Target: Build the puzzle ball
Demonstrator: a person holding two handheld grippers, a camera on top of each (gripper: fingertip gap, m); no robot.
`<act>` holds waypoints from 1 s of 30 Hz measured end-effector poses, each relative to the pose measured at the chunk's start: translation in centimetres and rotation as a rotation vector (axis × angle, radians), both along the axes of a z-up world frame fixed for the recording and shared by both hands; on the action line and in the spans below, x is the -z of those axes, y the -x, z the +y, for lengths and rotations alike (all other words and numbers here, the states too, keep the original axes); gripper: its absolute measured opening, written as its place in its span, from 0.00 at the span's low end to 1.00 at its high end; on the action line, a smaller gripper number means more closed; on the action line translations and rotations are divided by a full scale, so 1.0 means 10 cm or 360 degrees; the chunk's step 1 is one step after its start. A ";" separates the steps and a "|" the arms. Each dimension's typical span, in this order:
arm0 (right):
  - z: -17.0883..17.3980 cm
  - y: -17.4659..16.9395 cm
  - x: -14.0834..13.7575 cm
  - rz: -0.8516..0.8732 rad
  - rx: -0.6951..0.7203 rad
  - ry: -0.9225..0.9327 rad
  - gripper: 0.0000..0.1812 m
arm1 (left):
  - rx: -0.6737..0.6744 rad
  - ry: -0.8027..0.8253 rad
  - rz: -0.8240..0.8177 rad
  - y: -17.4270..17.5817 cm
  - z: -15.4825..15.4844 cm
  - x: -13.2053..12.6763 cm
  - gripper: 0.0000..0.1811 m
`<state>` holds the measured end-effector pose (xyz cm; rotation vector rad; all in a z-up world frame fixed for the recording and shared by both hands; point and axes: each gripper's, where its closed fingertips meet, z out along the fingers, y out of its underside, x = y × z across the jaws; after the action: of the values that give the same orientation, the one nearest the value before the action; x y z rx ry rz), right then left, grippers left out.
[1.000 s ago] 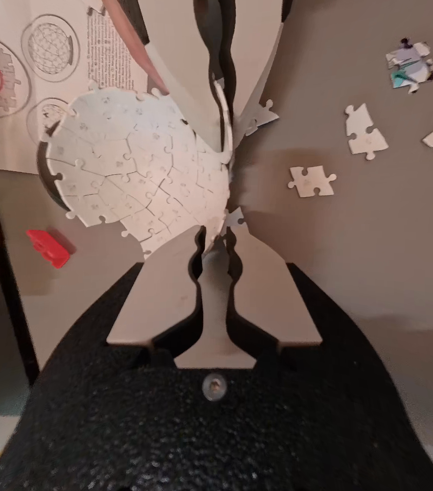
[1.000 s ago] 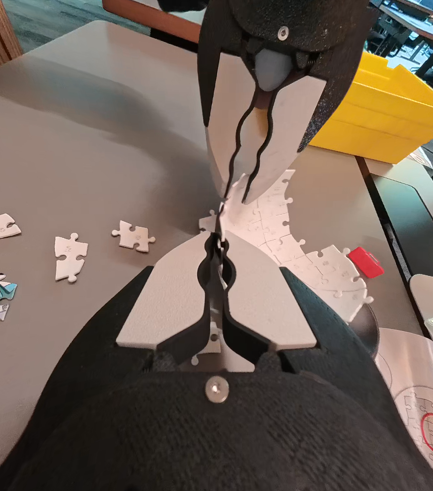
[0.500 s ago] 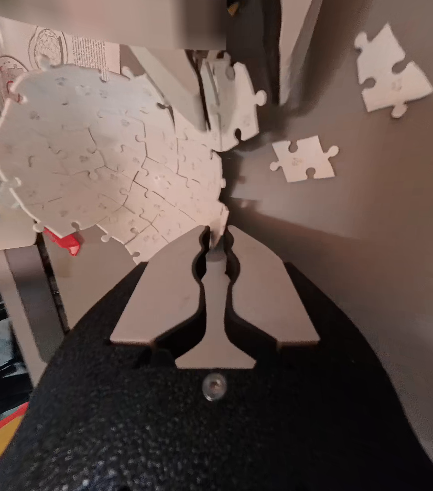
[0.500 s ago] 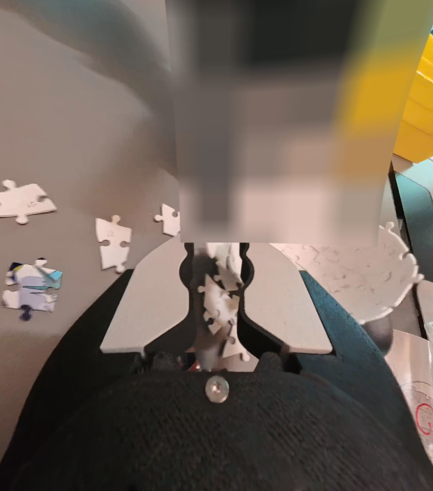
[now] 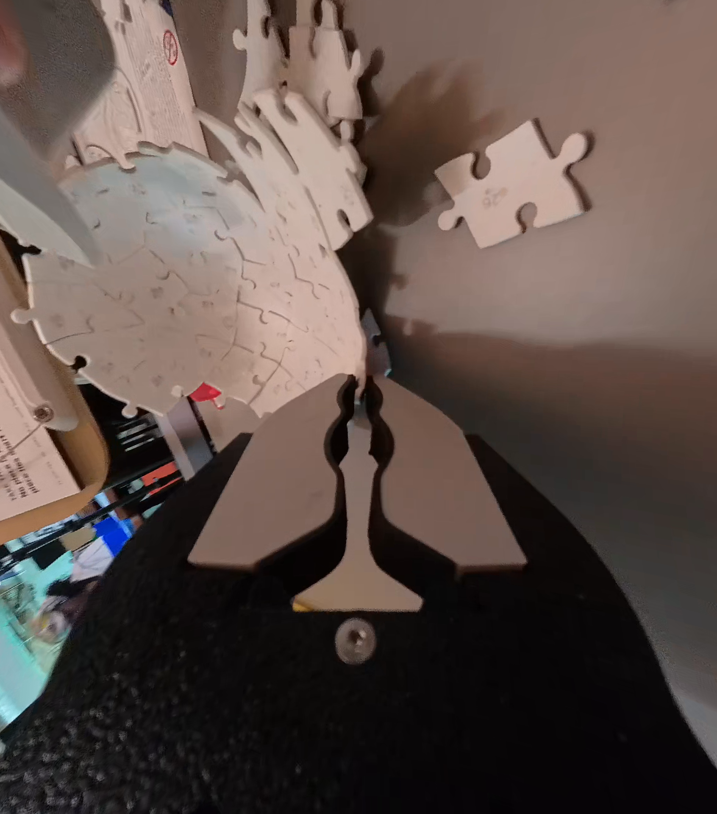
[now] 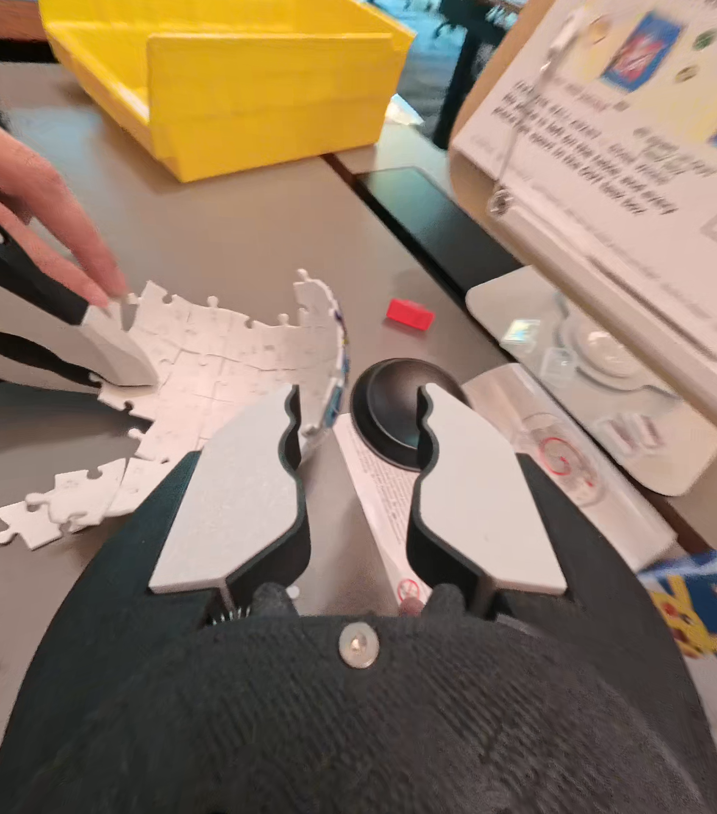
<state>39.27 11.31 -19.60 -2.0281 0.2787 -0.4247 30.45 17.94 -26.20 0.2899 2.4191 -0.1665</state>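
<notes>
The partly built puzzle ball [image 5: 180,299] is a curved white shell of joined pieces, inner side up. My left gripper [image 5: 360,382] is shut on the shell's rim and holds it. In the right wrist view the shell [image 6: 233,352] lies left of centre, with the left gripper [image 6: 123,381] clamped on its left edge and a hand [image 6: 39,194] above it. My right gripper [image 6: 361,396] is open and empty. The shell's upright right rim [image 6: 330,352] stands between its jaws, close to the left finger. A loose white piece [image 5: 515,185] lies on the table.
A black round stand [image 6: 392,396] sits just past the right gripper. A red block [image 6: 409,312], a yellow bin [image 6: 224,79], an instruction sheet [image 6: 378,475] and a printed box [image 6: 612,176] are nearby. Loose pieces [image 6: 57,506] lie at the left on the grey table [image 6: 216,220]. My right tips are about 15 cm from the loose white piece [image 5: 515,185], my left tips only 8 cm. It is also in sight in the right wrist view [image 6: 40,516].
My right gripper has opened, no longer holds its puzzle piece, and has moved round to the shell's right rim. My left gripper has kept its grip and turned the shell.
</notes>
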 end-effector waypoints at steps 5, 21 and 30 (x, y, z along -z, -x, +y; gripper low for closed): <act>0.20 -0.01 0.02 0.0122 -0.0089 -0.0039 0.24 | 0.0002 -0.0130 -0.0159 -0.07 0.08 0.00 0.01; 0.29 -0.13 0.12 0.0017 0.0085 0.0171 0.13 | 0.0030 -0.0350 -0.0416 -0.19 0.09 -0.06 0.03; 0.19 -0.12 -0.06 -0.0514 0.0254 0.0179 0.04 | -0.0165 -0.0005 -0.0343 -0.08 0.06 -0.11 0.23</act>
<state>40.45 13.19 -19.02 -2.0148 0.2214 -0.8739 31.23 18.56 -25.07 0.1735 2.2146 -0.0805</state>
